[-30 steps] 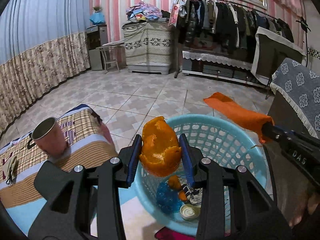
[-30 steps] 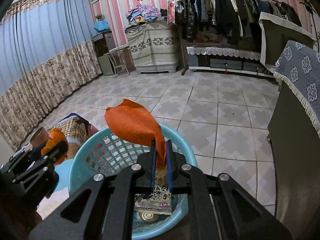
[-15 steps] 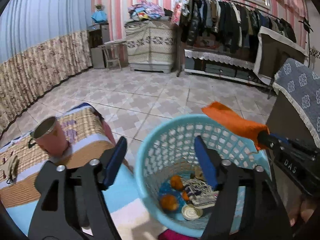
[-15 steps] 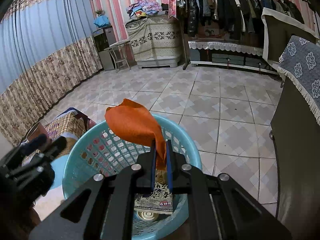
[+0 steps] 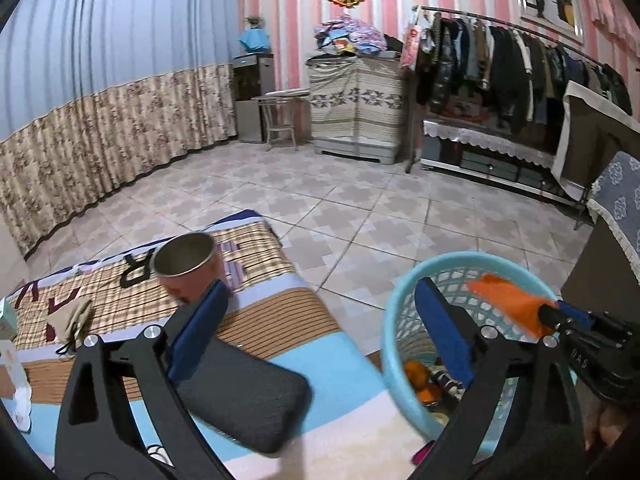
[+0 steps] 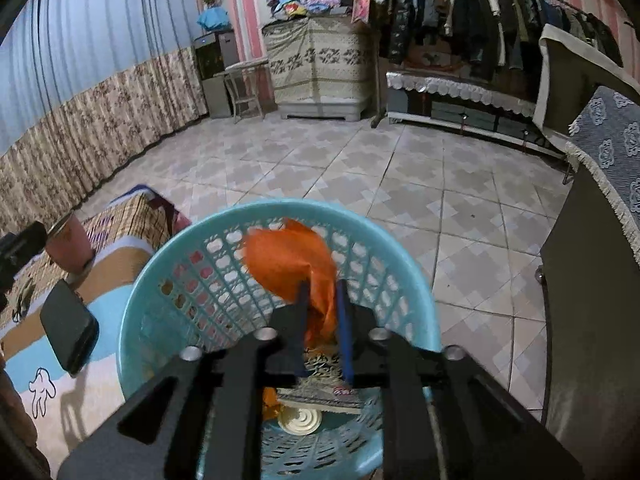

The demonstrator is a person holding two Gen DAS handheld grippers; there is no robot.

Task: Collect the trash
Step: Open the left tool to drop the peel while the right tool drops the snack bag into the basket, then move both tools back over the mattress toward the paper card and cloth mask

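Now left fingers [image 5: 316,320] wide, empty; right fingers [image 6: 322,312] parting around orange wrapper [image 6: 288,260].

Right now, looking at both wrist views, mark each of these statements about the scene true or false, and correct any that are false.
1. The left gripper is open with nothing between its fingers. True.
2. The basket is red. False: it is light blue.
3. The orange wrapper hangs over the basket, between the right gripper's fingers. True; those jaws have just been opening.
4. The metal cup lies on its side on the floor. False: it stands upright on the striped cloth.
5. The basket is empty. False: orange peel and other trash lie inside.
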